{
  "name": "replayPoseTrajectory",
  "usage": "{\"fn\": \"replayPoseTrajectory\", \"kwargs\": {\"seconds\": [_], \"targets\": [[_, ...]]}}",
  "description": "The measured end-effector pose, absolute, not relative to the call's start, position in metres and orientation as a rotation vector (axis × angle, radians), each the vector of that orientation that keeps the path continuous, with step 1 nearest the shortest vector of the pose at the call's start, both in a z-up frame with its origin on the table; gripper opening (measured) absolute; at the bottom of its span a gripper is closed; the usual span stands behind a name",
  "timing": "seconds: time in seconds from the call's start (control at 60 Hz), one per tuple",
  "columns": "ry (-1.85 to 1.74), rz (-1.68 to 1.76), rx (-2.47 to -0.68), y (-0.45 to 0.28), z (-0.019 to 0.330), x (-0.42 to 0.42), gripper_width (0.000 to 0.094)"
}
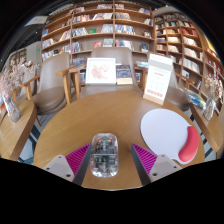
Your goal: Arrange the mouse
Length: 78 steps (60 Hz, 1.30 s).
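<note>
No writing on the standing signs could be read. Left of the round wooden table [85,125], a chair [52,80] stood at its far-left edge. At the near edge the claw [105,160] was spread, the translucent mouse [104,154] standing between its pink pads with gaps either side. A picture card [100,70] and a white sign [159,78] stood along the far edge. A white round mouse pad [164,130] with a red wrist rest [189,144] lay right. Bookshelves [100,25] stood beyond; the table's middle lay open.
</note>
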State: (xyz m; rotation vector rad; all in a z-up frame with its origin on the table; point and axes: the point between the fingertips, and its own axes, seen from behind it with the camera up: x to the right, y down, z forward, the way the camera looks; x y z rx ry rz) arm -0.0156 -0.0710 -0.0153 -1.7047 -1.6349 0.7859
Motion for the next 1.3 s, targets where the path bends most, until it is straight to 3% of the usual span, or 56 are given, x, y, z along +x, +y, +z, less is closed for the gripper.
{"fn": "replayPoseTrajectory", "kwargs": {"seconds": [0.05, 0.083, 0.1, 0.267, 0.45, 0.533, 0.633, 0.767, 0.967, 1.117, 1.15, 1.217, 1.3], "targets": [[-1.654, 0.803, -1.690, -0.077, -0.015, -0.016, 0.0691], [-1.678, 0.812, -1.668, -0.083, -0.014, -0.016, 0.0477], [-1.671, 0.802, -1.661, -0.082, -0.012, -0.017, 0.0450], [-1.660, 0.806, -1.596, -0.069, 0.010, -0.022, 0.0425], [-1.557, 0.888, -1.581, -0.016, 0.085, -0.035, 0.0427], [-1.512, 0.869, -1.580, 0.028, 0.103, -0.052, 0.0427], [-1.467, 0.820, -1.590, 0.083, 0.097, -0.072, 0.0428], [-1.470, 0.795, -1.681, 0.128, 0.054, -0.081, 0.0425], [-1.505, 0.779, -1.779, 0.144, -0.005, -0.077, 0.0432], [-1.530, 0.769, -1.733, 0.143, -0.010, -0.078, 0.0497], [-1.529, 0.771, -1.729, 0.142, -0.008, -0.077, 0.0583], [-1.501, 0.750, -1.718, 0.147, 0.005, -0.070, 0.0867], [-1.458, 0.742, -1.686, 0.146, 0.033, -0.048, 0.0843]]}}
